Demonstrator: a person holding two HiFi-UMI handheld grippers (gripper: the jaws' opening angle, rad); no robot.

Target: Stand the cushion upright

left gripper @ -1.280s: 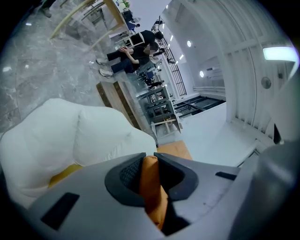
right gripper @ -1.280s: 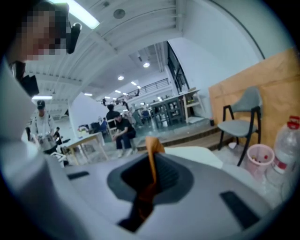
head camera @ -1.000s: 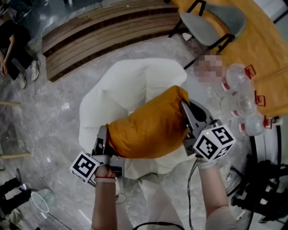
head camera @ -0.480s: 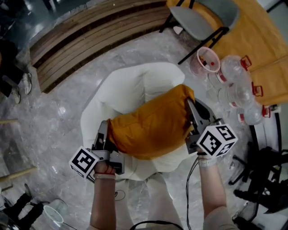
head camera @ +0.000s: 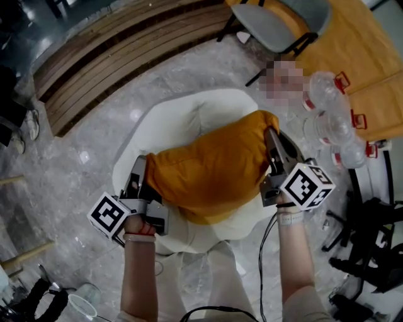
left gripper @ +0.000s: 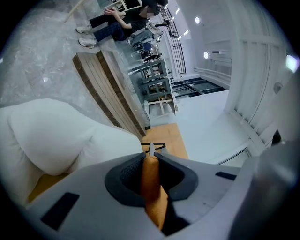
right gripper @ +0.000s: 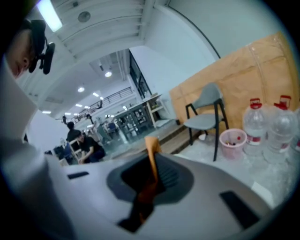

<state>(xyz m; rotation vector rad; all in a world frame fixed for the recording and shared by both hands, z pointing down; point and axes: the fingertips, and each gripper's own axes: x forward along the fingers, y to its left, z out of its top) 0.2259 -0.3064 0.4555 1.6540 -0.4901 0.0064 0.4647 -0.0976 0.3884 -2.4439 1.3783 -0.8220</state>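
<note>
**Task object.** The orange cushion [head camera: 211,166] is at the centre of the head view, stretched between the two grippers over a white beanbag [head camera: 189,116]. Its long axis runs from 8 o'clock to 2 o'clock. Whether its underside touches the beanbag cannot be determined.

**Left gripper.** The left gripper [head camera: 142,176] is at the cushion's 8 o'clock corner. In the left gripper view the jaws stand narrow, pinching a fold of the orange cover between the pads. The fold runs back from the tips toward the camera. The beanbag fills the 9 o'clock part of that view.

**Right gripper.** The right gripper [head camera: 272,138] is at the cushion's 3 o'clock edge, near its upper corner. In the right gripper view the jaws are nearly together, clamped on a thin strip of the orange cover that sticks up past the tips.

**Surroundings.**
- A marble floor [head camera: 75,157] surrounds the beanbag.
- A slatted wooden bench [head camera: 126,50] lies at 11 o'clock in the head view.
- A grey chair [head camera: 283,19] stands at 1 o'clock, beside an orange-brown sheet [head camera: 371,56].
- Clear water bottles [head camera: 327,110] with red tops stand at 3 o'clock, just beyond the right gripper.
- In the right gripper view a pink bin [right gripper: 232,140] stands between the chair and the bottles.
</note>
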